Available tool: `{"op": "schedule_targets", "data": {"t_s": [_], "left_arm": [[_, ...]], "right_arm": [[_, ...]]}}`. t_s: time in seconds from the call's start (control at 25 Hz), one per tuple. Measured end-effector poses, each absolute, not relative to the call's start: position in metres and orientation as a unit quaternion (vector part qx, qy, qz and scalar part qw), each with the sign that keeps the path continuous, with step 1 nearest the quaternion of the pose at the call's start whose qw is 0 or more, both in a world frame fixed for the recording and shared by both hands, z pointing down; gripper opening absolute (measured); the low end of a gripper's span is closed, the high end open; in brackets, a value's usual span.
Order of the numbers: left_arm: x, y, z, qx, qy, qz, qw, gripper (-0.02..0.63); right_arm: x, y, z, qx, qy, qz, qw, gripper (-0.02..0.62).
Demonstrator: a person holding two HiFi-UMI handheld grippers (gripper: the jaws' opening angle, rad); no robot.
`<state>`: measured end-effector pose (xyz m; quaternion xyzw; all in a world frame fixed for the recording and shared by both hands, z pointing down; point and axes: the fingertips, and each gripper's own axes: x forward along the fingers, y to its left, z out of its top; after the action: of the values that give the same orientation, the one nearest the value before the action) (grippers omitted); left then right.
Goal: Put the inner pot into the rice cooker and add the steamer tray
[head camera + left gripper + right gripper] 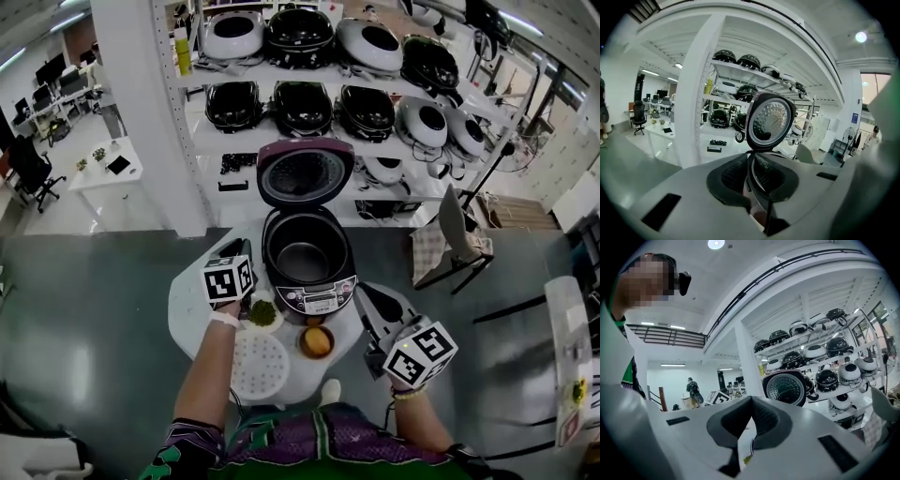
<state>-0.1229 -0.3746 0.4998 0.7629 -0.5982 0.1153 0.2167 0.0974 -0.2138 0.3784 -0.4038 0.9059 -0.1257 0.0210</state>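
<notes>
Head view of a round white desk [190, 314] carrying a purple-and-black rice cooker [319, 286] whose domed lid [305, 173] stands fully raised. The dark inner pot [302, 255] sits inside the cooker body. The round white perforated steamer tray [260, 366] lies flat on the desk near the person, in front of the cooker and apart from it. Between tray and cooker stand a small bowl of green food [262, 313] and, to its right, a small bowl holding an orange item [317, 341]. The left tool [751, 164] is held just left of the cooker, its jaws a narrow slit apart with nothing gripped; the raised lid shows beyond them. The right tool [751, 413] is held at the desk's right edge, its jaws closed together and empty. Behind the desk, white shelving [187, 141] bears rows of further rice cookers.
</notes>
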Motion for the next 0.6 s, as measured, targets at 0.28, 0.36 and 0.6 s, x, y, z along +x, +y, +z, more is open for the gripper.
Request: {"op": "schedule_targets", "data": {"t_s": [0.28,0.36,0.6], "left_arm": [[-0.134,-0.333,0.455,0.795,-0.582,0.076,0.155,0.064],[-0.135,-0.321,0.441,0.806,-0.572,0.066,0.136,0.064],[-0.143,-0.277,0.397,0.826,-0.559,0.044,0.062,0.064]], "right_arm": [[0.069,-0.203,0.366,-0.414,0.903,-0.107,0.031,0.006],[0.064,-0.2,0.363,-0.422,0.9,-0.102,0.032,0.006],[0.048,-0.185,0.35,-0.437,0.894,-0.085,0.036,0.006]]}}
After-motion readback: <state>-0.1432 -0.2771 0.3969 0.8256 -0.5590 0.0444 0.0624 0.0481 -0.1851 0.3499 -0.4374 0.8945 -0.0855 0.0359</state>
